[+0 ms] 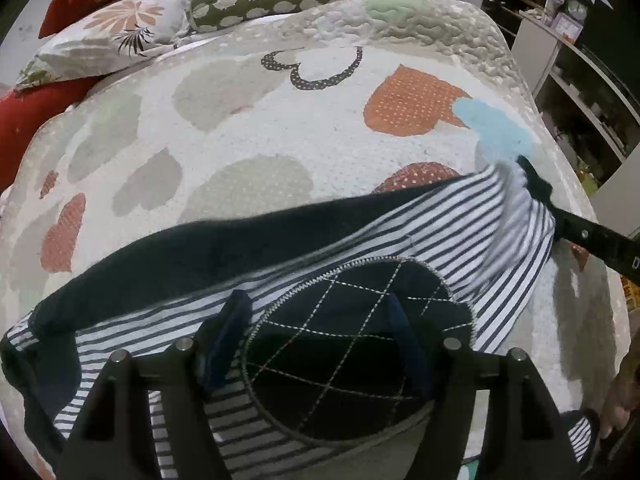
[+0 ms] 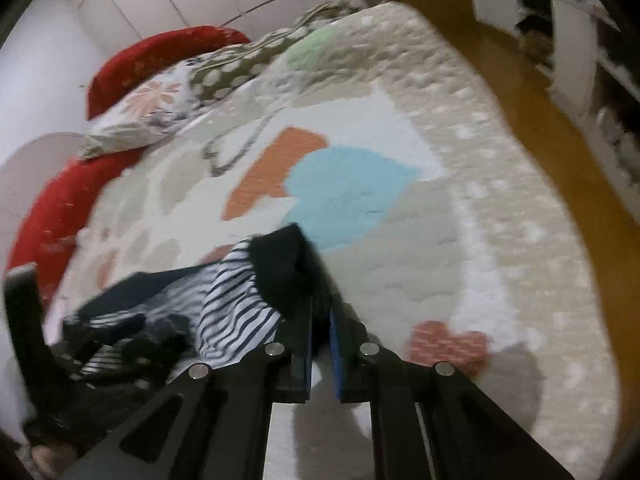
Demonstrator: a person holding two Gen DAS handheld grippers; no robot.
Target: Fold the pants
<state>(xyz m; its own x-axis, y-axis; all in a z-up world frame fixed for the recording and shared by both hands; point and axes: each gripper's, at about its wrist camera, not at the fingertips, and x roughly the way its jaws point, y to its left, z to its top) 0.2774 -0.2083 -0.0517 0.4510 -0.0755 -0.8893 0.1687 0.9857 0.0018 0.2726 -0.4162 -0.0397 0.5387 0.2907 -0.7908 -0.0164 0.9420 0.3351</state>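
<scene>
Left wrist view: the striped pants hang stretched across the near half of the scene, above a bed with a quilt printed in hearts. A dark waistband runs along the top edge of the cloth, and a round dark quilted patch sits on the near part. The left claw is spread wide, its blue-padded fingers partly under the cloth; whether it grips the fabric cannot be told. At the far right, the right claw pinches the dark corner of the pants. Pillows, red, floral and dotted, lie at the far left of the bed, and shelves stand at the far right.

Right wrist view: blurred. The right claw is clenched on the dark waistband corner of the pants, its fingers close together with fabric between them. The striped cloth trails off to the left toward the left claw, seen only as a dark shape at the left edge. The quilt lies beyond, with the pillows at the far left and a wood floor to the right.
</scene>
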